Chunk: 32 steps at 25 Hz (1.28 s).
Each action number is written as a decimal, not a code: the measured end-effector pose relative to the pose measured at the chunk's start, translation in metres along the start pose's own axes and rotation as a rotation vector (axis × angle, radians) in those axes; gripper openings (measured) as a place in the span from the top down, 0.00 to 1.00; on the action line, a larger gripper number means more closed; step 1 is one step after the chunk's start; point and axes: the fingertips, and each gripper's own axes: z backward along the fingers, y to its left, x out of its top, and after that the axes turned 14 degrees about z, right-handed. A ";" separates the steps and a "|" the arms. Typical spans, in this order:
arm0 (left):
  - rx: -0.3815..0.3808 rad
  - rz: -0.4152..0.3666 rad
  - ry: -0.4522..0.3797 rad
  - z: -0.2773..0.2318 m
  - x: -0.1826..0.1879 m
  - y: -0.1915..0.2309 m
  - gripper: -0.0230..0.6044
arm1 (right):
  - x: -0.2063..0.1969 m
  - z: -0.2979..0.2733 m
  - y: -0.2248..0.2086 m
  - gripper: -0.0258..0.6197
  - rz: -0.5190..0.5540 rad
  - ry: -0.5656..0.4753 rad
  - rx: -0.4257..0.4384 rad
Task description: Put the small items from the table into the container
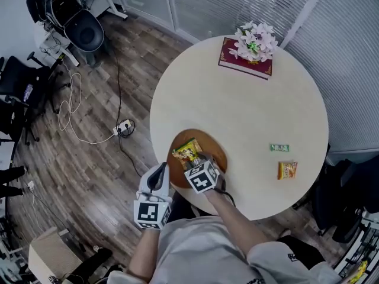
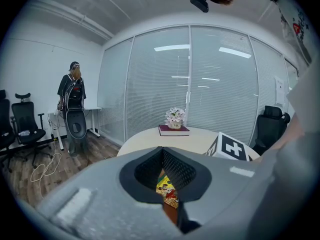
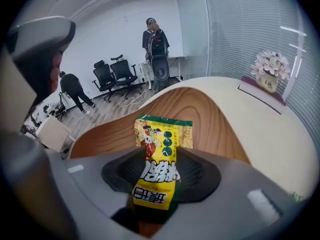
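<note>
A yellow snack packet [image 1: 187, 152] lies on the brown wooden tray [image 1: 214, 142] at the near left of the round table [image 1: 249, 111]. My right gripper [image 1: 197, 161] hangs over the tray, pointing steeply down. Seen along its jaws, the packet [image 3: 160, 159] stands between them, its far end on the tray [image 3: 210, 119]; a dark gap shows beside it, so the right gripper [image 3: 155, 194] is open. A green packet [image 1: 279, 148] and an orange packet [image 1: 287, 170] lie on the table's right. My left gripper [image 1: 160, 171] waits shut and empty at the tray's near edge, the packet [image 2: 167, 191] visible past its tips.
A dark red book [image 1: 237, 64] with a flower pot [image 1: 256, 40] stands at the table's far edge. Glass walls with blinds close off the back. Office chairs [image 1: 15, 81] and loose cables with a power strip [image 1: 123, 126] are on the wooden floor to the left.
</note>
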 end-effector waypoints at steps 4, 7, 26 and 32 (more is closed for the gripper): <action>-0.021 -0.012 0.006 -0.008 -0.001 -0.007 0.97 | 0.024 0.042 -0.010 0.77 -0.030 -0.162 -0.074; -0.052 -0.020 0.013 -0.017 -0.003 -0.019 0.97 | 0.038 0.096 -0.021 0.96 -0.053 -0.373 -0.136; -0.353 -0.137 0.079 -0.056 -0.023 -0.159 0.97 | -0.096 0.247 -0.061 0.96 -0.254 -0.520 -0.440; -0.422 -0.152 0.117 -0.062 -0.026 -0.176 0.97 | -0.118 0.261 -0.072 0.96 -0.347 -0.511 -0.529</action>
